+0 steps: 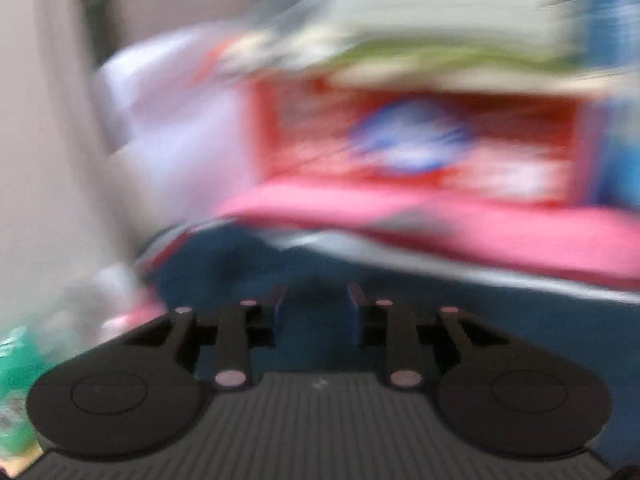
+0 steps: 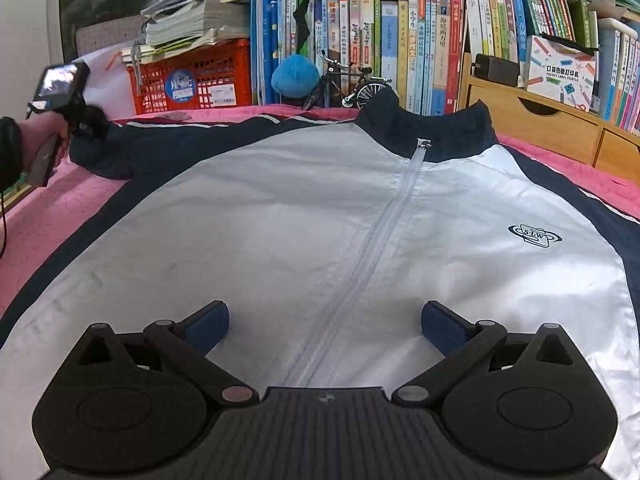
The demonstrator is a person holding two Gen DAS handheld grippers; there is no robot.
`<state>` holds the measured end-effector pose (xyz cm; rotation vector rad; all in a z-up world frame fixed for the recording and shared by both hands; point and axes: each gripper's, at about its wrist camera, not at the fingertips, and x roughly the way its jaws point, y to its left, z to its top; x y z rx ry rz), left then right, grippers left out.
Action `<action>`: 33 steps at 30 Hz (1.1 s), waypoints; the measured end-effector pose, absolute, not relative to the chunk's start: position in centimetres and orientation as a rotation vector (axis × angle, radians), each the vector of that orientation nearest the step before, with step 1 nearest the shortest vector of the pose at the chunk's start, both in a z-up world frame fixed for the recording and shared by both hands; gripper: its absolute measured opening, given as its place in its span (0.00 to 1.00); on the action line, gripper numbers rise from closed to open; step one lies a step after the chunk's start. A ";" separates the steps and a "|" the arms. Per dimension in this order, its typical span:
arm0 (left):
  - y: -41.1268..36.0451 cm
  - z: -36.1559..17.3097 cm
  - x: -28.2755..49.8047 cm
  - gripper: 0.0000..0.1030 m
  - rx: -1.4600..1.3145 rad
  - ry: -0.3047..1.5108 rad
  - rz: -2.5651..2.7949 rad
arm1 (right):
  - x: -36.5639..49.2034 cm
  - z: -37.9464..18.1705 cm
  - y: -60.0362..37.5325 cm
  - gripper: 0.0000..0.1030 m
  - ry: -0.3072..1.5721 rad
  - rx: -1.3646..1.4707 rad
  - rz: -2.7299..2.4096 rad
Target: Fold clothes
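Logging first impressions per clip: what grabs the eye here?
A white-and-navy jacket, zipped, lies spread over the pink bedspread, filling the right wrist view. Behind it stand packed bookshelves and a red crate. At far left the left hand-held gripper meets the navy sleeve.

You're in a home — a bedroom or study corner, by the look of it. The work surface is a bed with a pink quilted cover [image 2: 60, 216], not a bench. Behind it the wall is packed with books [image 2: 400, 40], many of them children's titles, standing upright in rows. A red plastic crate [image 2: 200, 80] carries a loose stack of papers [image 2: 188, 28]. A blue plush toy [image 2: 295, 76] sits beside a small model bicycle [image 2: 352, 84] — household keepsakes. To the right you have a low wooden drawer unit [image 2: 540, 120] with a label-printer box [image 2: 560, 74] on top.
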<state>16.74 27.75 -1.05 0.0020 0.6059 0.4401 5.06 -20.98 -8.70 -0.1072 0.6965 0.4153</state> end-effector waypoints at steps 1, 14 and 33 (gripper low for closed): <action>25.0 -0.7 16.3 0.29 0.011 0.583 0.320 | 5.1 -8.7 -21.0 1.00 0.696 -0.107 0.415; 7.6 -5.4 23.0 0.44 0.092 0.702 -0.120 | 5.3 -8.7 -21.5 1.00 0.695 -0.088 0.424; 3.1 -2.9 9.2 0.47 0.197 0.657 -0.305 | 5.3 -8.6 -21.4 1.00 0.695 -0.098 0.416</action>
